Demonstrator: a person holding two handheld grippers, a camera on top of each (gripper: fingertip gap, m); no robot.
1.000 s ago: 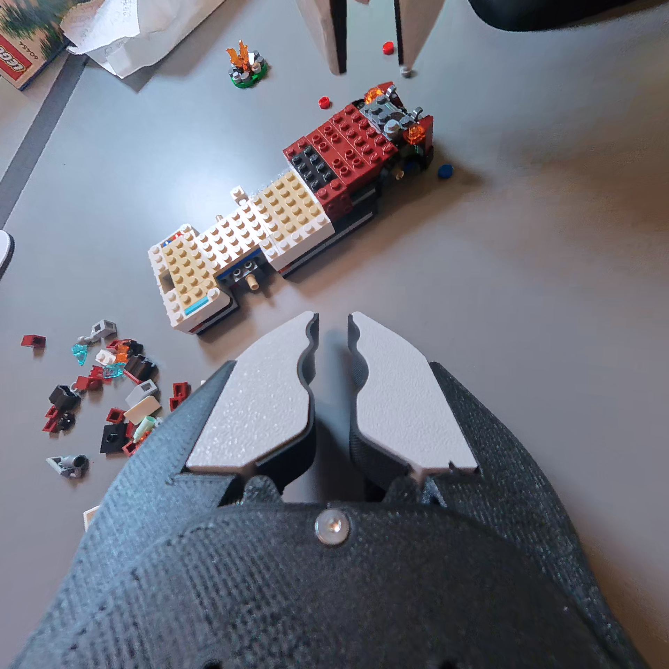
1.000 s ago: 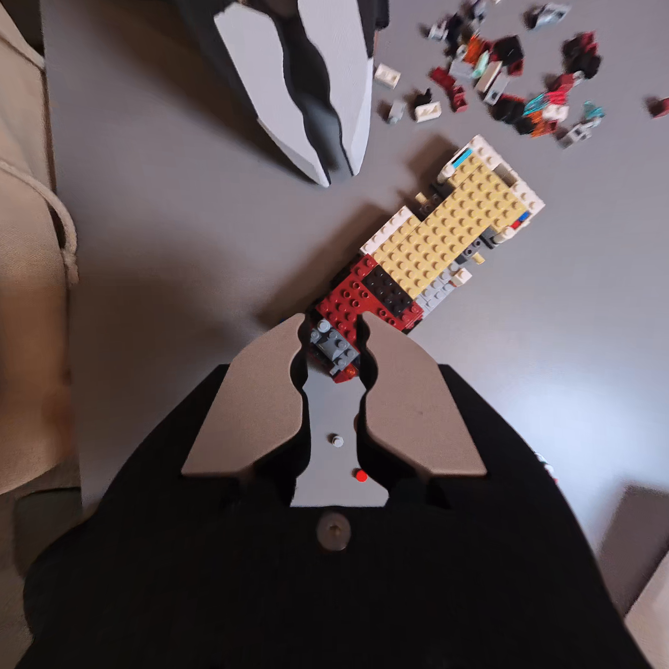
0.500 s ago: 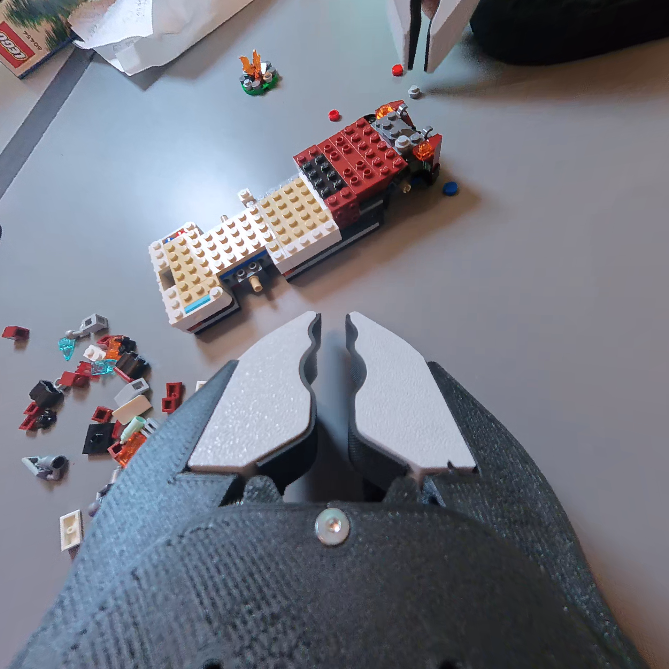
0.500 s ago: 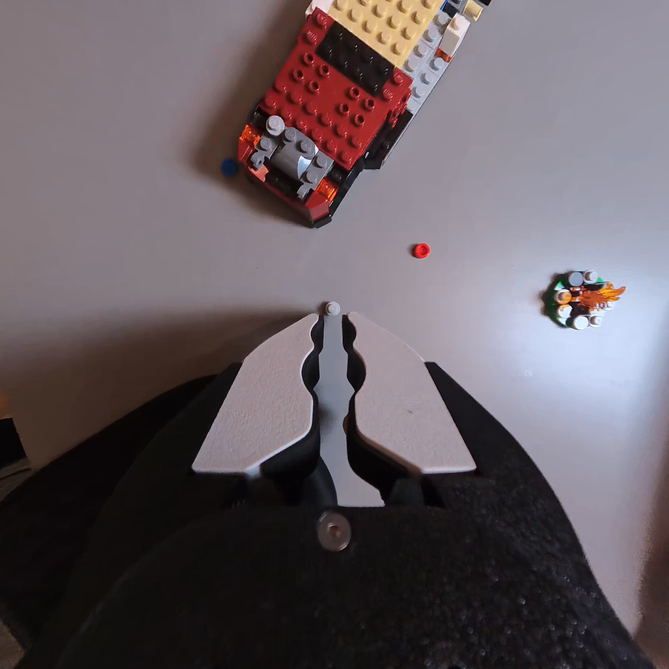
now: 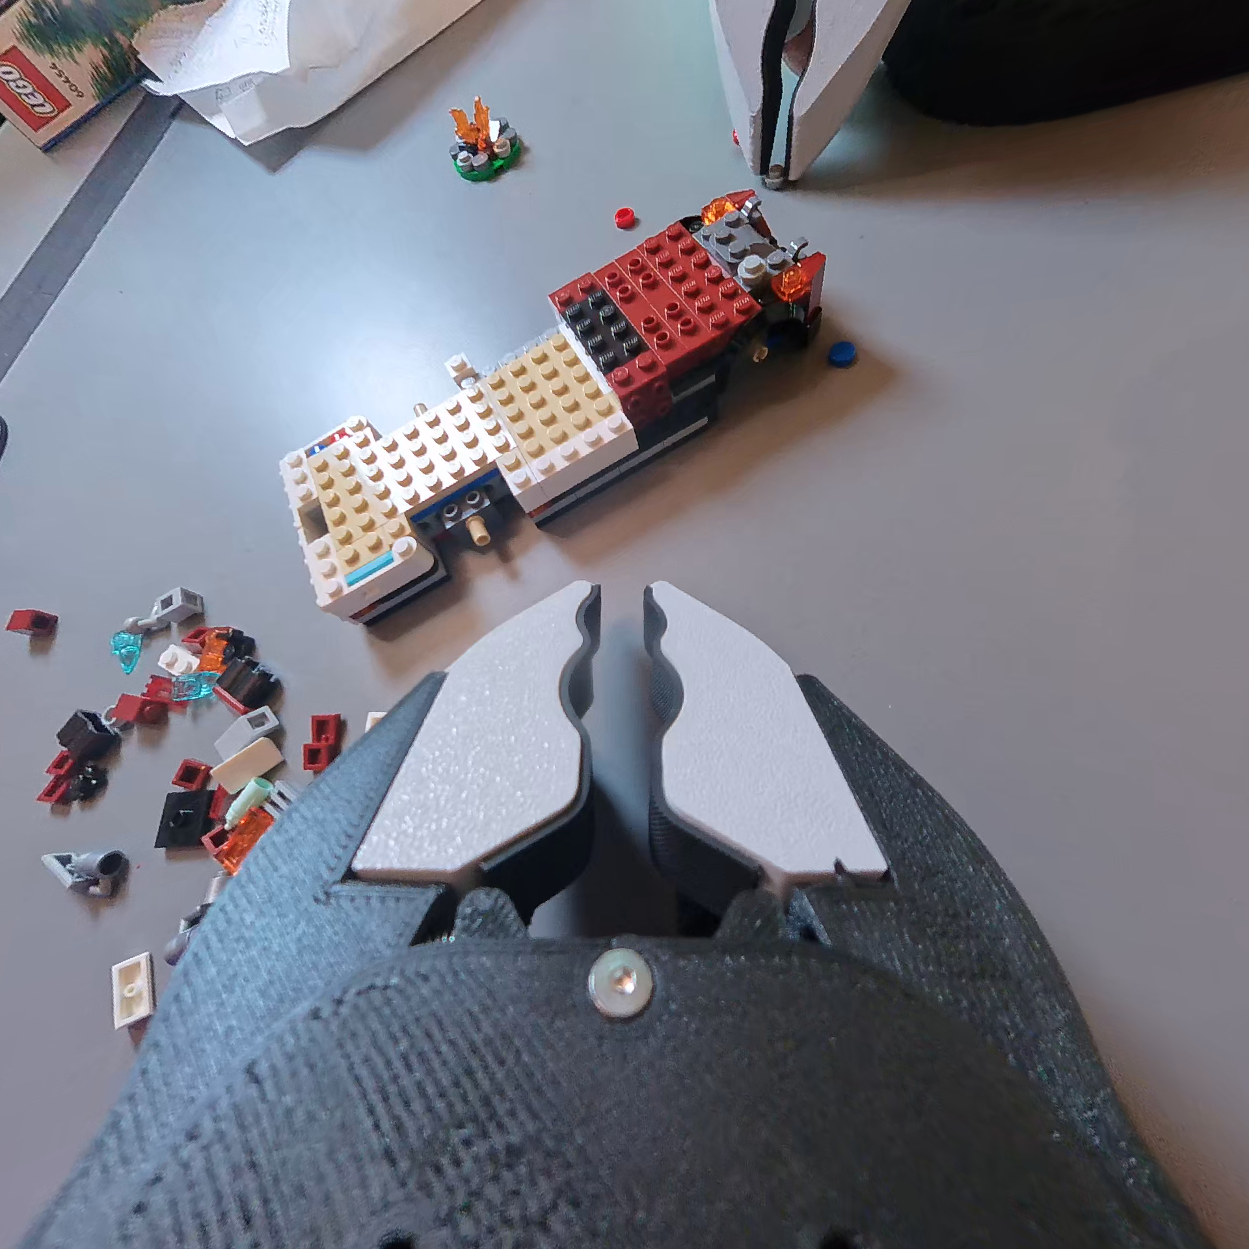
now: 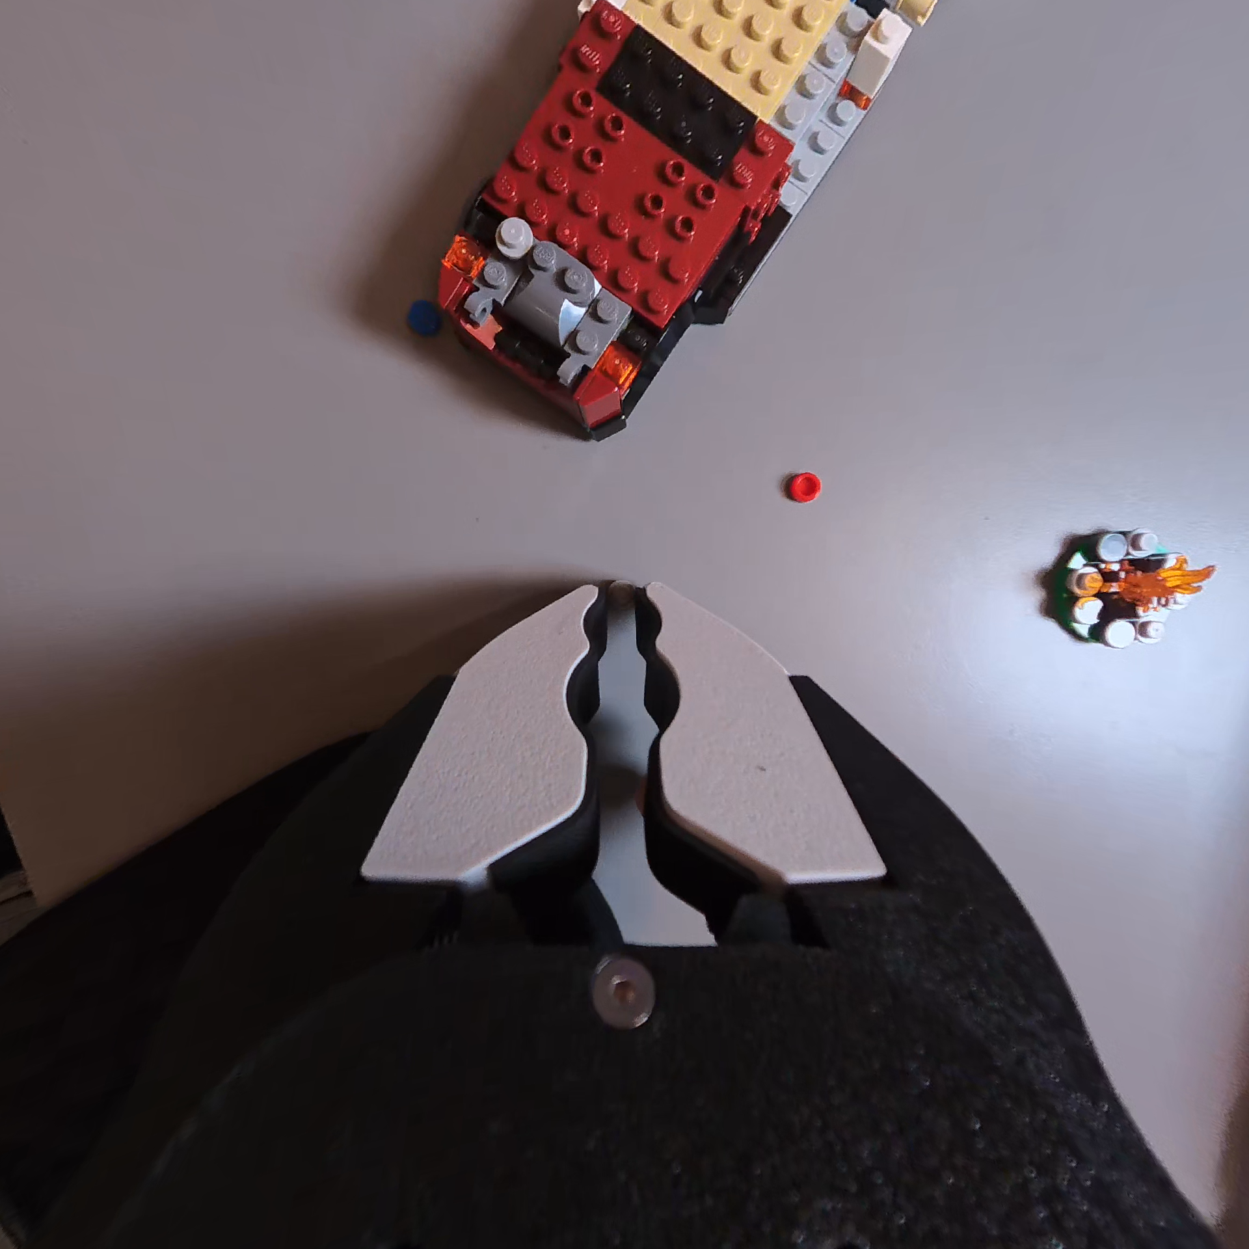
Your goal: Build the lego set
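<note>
Grippers: right gripper (image 6: 622, 593) on one grey stud (image 6: 620, 592), left gripper (image 5: 620, 595) bare.

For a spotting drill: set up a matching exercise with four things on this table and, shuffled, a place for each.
Things:
1. grey stud
2. blue stud
3. red stud
4. campfire

Places:
A. touching the truck's red front corner
B. far right in the right wrist view
C. at the right gripper's fingertips
D. alone on bare table between truck and campfire

Pairs: 1-C, 2-A, 3-D, 4-B
</note>
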